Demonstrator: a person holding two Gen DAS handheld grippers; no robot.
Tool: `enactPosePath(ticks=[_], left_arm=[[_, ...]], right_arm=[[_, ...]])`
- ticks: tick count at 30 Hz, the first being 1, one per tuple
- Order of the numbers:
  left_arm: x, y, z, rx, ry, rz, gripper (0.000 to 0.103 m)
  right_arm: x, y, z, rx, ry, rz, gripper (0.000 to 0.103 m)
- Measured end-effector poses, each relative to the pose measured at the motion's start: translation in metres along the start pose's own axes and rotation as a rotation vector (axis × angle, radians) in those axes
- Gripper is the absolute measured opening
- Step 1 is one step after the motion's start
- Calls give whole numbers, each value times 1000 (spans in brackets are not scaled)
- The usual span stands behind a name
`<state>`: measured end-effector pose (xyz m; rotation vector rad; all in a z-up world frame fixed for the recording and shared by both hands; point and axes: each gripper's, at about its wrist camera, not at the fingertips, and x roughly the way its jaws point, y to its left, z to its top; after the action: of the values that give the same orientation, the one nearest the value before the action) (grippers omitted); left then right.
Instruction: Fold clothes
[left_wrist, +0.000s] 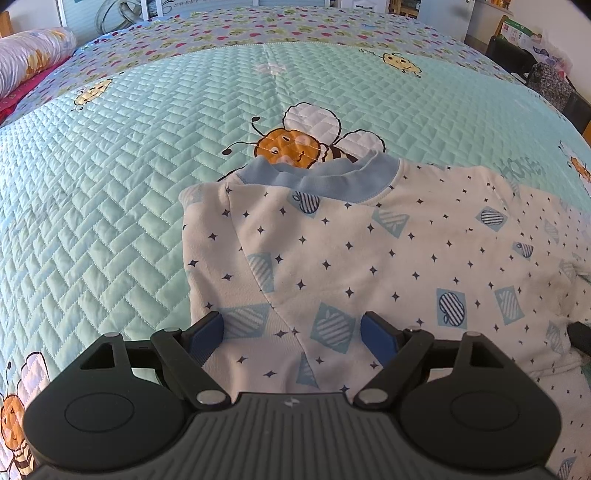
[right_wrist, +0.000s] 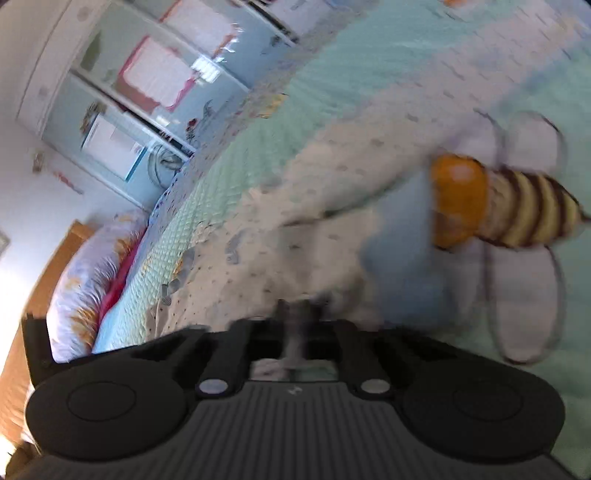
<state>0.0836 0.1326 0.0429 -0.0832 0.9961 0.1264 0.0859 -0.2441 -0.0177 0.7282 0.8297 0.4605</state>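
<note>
White cotton printed with small dark stars and pale blue squares forms the shirt (left_wrist: 369, 251), which is spread on a mint quilted bedspread (left_wrist: 110, 184), its blue collar (left_wrist: 317, 177) lying over a printed bee (left_wrist: 291, 146). The left gripper (left_wrist: 291, 334) is held just above the shirt with its jaws wide apart. The right gripper (right_wrist: 299, 314) is seen blurred, clamped on the shirt's fabric.

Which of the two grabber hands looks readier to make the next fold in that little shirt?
Probably the right. The right gripper is shut, apparently pinching the shirt, though that view is blurred. The left gripper stands open over the cloth, gripping nothing.
</note>
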Motion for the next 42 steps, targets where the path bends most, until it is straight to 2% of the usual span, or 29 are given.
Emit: enactPosePath(ticks=[4,7,8,12,13,14,15,18,19,20,22,23,27,29,31,33,35,37,40,41,42], left_arm=[[0,-1,0,3,-1,1,86],[1,-1,-1,4,-4,2,87],[1,-1,-1,5,-5,3,87],[1,-1,-1,6,-4,1,87],[1,-2,-1,7,-3,-1,88],[1,-1,-1,10,-1,-4,88],[1,-1,0,11,1,-7,88],[2,0,0,9,2,-15,90],[2,-1,0,10,0,-15,90],[2,-1,-1,10,-3,-14,90],[2,-2,-2,9,-6,-10,91],[3,-2,-1,9,-5,-9,91],[4,-2,2,11,14,-11,91],[4,-2,3,12,21,-16,91],[4,-1,4,10,24,-23,92],[3,1,3,5,22,-32,92],[1,3,2,-5,13,-42,92],[-1,5,1,-17,0,-51,90],[-10,14,0,-64,-18,-69,82],[-14,18,0,-86,-23,-80,78],[-19,23,1,-111,-32,-94,77]], right_arm=[[-12,0,1,32,3,6,4],[-22,11,-1,50,-7,39,35],[-17,13,-1,46,4,55,37],[0,23,-2,30,46,117,38],[1,15,-2,43,50,81,23],[3,7,-2,55,54,44,0],[4,-1,-2,67,57,10,0],[-14,-2,1,58,40,-3,1],[-19,1,3,52,35,-5,7],[-23,4,4,46,31,-6,17],[-25,5,14,38,-2,14,28],[-26,6,18,40,-20,23,29],[-12,-14,37,109,-24,18,29],[-3,-21,39,125,2,-31,5],[-8,-26,39,122,-7,-37,2],[-21,-27,36,153,-39,-19,11],[-33,-19,32,136,-80,16,33],[-38,-16,22,150,-110,99,43],[-27,-25,4,196,-96,139,44],[-26,-28,-2,180,-116,133,37],[-25,-29,-8,164,-135,127,36]])
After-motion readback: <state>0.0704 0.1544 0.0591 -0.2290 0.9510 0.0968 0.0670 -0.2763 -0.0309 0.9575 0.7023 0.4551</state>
